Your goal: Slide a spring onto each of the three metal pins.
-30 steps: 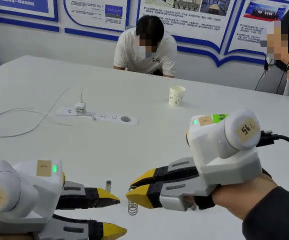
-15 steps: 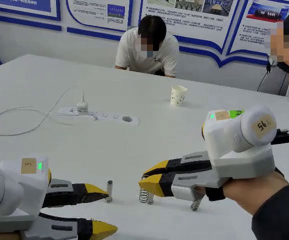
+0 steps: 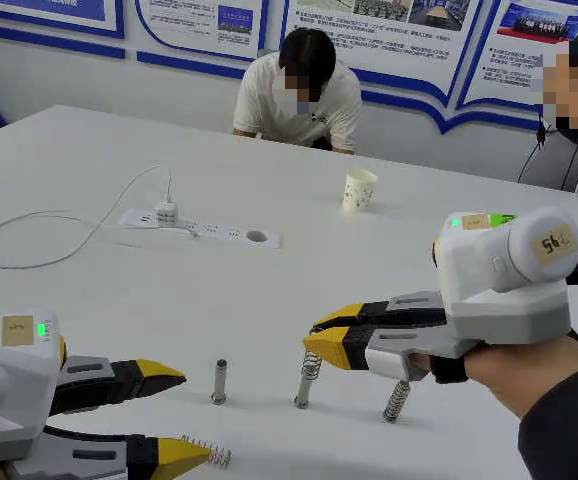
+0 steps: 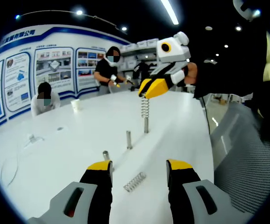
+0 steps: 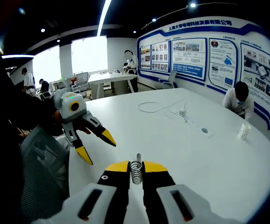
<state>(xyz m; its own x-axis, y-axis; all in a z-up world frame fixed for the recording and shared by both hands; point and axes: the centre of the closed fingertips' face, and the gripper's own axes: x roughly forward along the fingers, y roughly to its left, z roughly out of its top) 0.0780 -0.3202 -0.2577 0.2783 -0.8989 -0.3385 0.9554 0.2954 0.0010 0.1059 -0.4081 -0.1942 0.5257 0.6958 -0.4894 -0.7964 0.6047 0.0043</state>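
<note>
sticker (image 3: 556, 242): "95" (handwritten) | on: right hand-held gripper (image 3: 315, 338) | wall posters (image 3: 219, 18): print too small

Right gripper (image 3: 316, 338) sits centre-right in head view, pointing left and slightly down. Jaws are nearly closed, pinching the top of a spring (image 3: 311, 366). In right gripper view the yellow tips squeeze the coil from both sides at bottom centre. Right hand (image 3: 514, 372) wraps under the gripper's white body at the right edge, with a dark sleeve (image 3: 569, 435) in the lower right corner. Left gripper (image 3: 185, 416) is at lower left of head view, pointing right, jaws wide apart. In left gripper view both yellow-tipped jaws rise from the bottom with a clear gap between. Grippers well apart, tips facing each other.
</note>
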